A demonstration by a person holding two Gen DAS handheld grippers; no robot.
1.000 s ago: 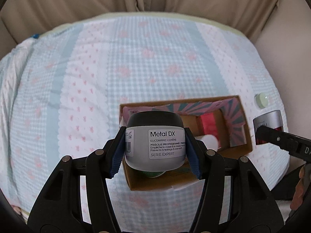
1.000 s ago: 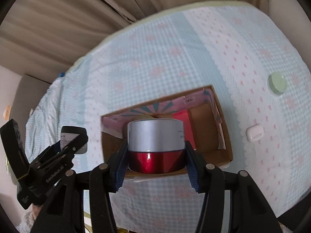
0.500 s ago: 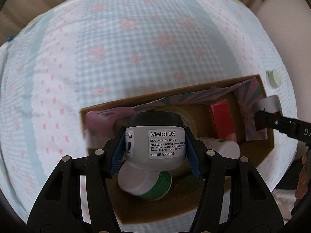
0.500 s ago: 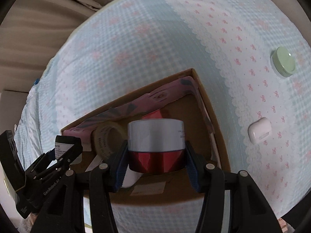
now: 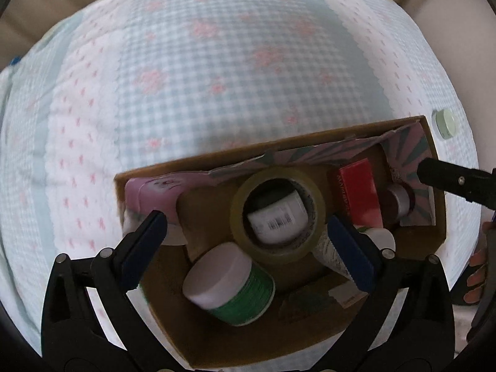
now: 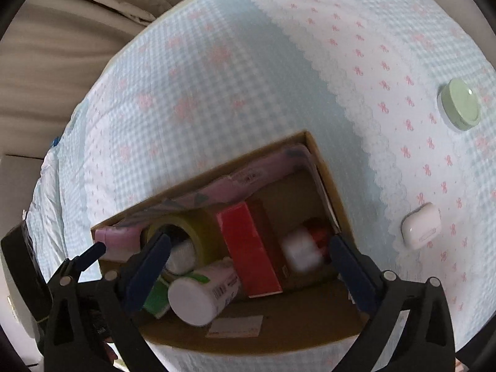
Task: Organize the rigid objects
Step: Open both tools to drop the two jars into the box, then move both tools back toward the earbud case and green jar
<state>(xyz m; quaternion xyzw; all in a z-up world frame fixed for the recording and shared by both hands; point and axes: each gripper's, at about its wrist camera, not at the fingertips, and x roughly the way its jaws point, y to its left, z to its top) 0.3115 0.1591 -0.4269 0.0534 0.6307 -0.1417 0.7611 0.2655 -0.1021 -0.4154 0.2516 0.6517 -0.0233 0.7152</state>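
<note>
A cardboard box (image 5: 438, 192) (image 6: 325, 167) sits on the checked cloth. My left gripper (image 5: 248, 245) is open and empty above it. The grey Metal DX jar (image 5: 277, 218) lies inside the tape roll (image 5: 310, 248). My right gripper (image 6: 248, 260) is open and empty over the box's right part. The silver and red jar (image 6: 303, 252) lies blurred in the box below it; it also shows in the left wrist view (image 5: 398, 200). A red carton (image 6: 248, 248) (image 5: 359, 193), a green jar with a white lid (image 5: 229, 285) and a white tube (image 6: 201, 291) lie in the box too.
A pale green round lid (image 6: 462, 104) (image 5: 445, 122) and a white earbud case (image 6: 421, 229) lie on the cloth right of the box. A pink packet (image 5: 152, 190) stands at the box's left end. Curtains hang behind the table.
Both grippers moved down over the box and opened. The left let go of the Metal DX jar, the right let go of the silver and red jar; both jars now lie in the box.
</note>
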